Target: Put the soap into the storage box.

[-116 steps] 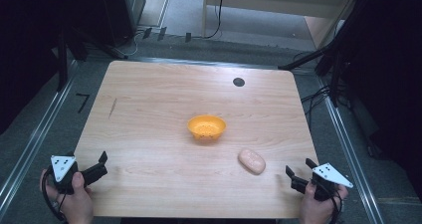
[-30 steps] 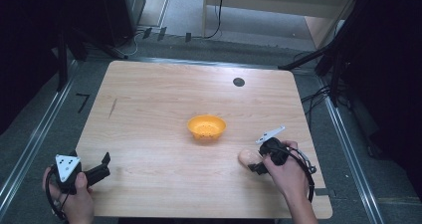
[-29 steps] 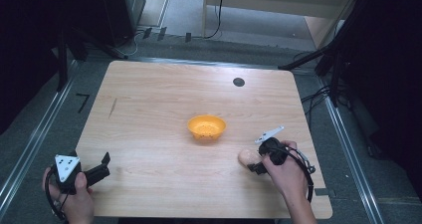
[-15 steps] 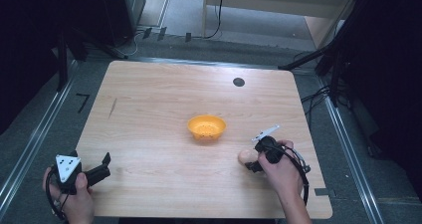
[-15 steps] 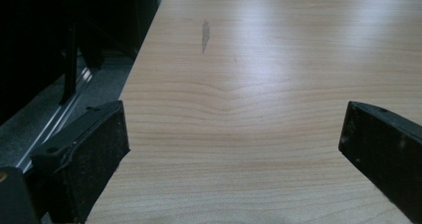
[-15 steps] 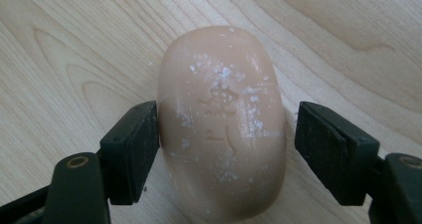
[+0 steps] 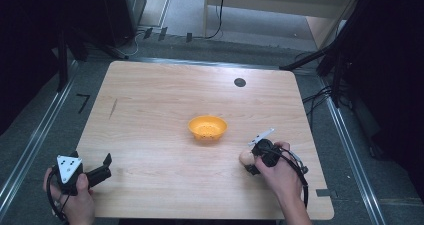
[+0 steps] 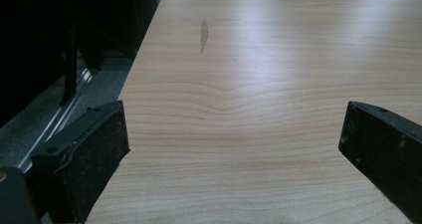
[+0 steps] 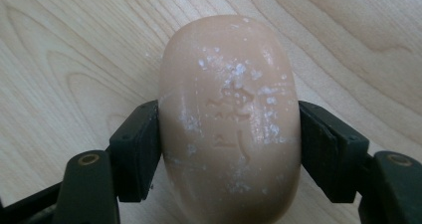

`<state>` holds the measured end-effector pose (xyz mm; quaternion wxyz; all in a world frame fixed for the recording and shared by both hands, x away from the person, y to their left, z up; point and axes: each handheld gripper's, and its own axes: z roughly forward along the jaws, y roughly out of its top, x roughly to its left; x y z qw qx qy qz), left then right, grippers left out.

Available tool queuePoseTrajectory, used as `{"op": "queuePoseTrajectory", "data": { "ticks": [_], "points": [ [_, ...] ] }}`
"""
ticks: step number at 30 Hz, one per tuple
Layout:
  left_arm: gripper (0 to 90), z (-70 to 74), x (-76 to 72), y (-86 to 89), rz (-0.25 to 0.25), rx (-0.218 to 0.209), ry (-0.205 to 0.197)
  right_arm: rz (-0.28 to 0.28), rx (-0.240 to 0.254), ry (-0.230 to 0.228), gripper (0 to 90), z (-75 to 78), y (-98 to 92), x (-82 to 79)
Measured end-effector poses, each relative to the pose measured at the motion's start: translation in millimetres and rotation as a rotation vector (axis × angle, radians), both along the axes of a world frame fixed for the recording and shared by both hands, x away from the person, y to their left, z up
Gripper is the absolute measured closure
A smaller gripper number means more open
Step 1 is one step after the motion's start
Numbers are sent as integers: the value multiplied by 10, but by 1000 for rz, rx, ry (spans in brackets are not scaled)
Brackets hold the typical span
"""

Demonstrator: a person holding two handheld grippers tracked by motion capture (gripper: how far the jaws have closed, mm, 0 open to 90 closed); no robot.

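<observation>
A peach soap bar [image 9: 229, 119] with an embossed mark lies on the wooden table [image 7: 150, 100], right of centre near the front; it also shows as the pale soap bar [image 7: 244, 157]. My right gripper [image 7: 249, 162] reaches down onto it from the right. Its jaws have just been closing, and both black pads [image 9: 137, 152] now press the bar's sides, so my right gripper [image 9: 229, 152] is shut on it. At the front left corner my left gripper [image 7: 102, 166] rests low over the wood, and my left gripper [image 8: 234, 144] stands wide open with nothing in it.
An orange bowl [image 7: 207, 127] stands at the table's middle, just left and beyond the soap. A black round grommet [image 7: 240, 82] sits in the tabletop farther back. Metal rails and cables run along the floor on both sides.
Since the oldest frame my right hand has come from the front right corner to the soap. Over the last second it has shifted only slightly there. My left hand has stayed put.
</observation>
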<state>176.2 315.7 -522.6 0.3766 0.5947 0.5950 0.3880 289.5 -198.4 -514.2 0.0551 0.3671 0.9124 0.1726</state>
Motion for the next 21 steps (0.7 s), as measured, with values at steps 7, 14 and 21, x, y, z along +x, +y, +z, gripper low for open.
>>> {"op": "queuePoseTrajectory", "data": {
  "ticks": [7,14,21],
  "points": [
    [0,-2,17,-8,0,10,4,11,10,-9,311,-5,-1,-8],
    [0,-1,13,-14,-2,15,3,8,-1,1,322,4,9,6],
    [0,-2,21,-18,0,20,4,22,-5,16,328,15,9,30]
  ]
}}
